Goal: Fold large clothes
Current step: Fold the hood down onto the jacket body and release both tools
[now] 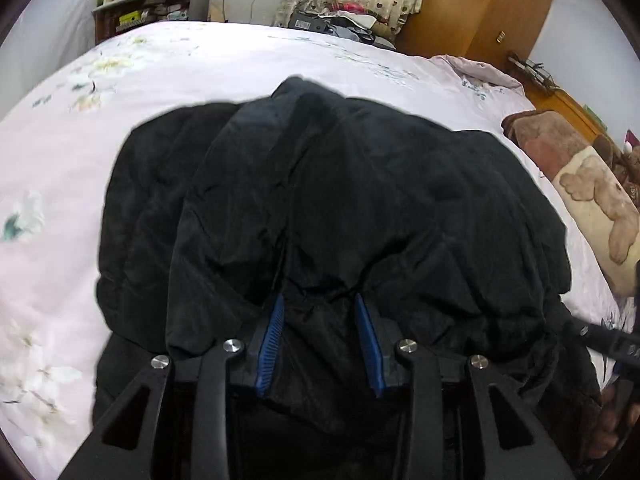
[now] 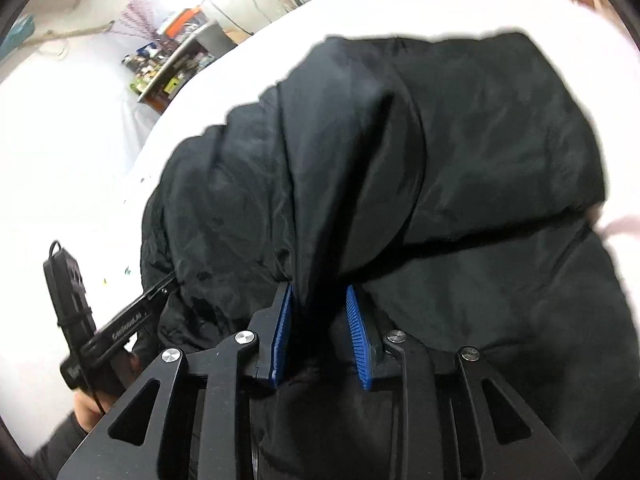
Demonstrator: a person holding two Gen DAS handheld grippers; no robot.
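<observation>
The black jacket [image 1: 340, 200] lies bunched in thick folds on the bed's pale floral sheet [image 1: 200, 64], filling the near half of both views. A gathered ridge of its fabric sits between the blue pads of the left gripper [image 1: 320, 300]; the jaws stand narrow and the pads press the cloth on both sides. The right gripper [image 2: 320, 292] likewise clamps a raised fold of the jacket at a narrow setting. A teddy-bear pillow [image 1: 592, 196] lies at the bed's right edge; a cluttered shelf [image 1: 152, 4] stands beyond the bed
</observation>
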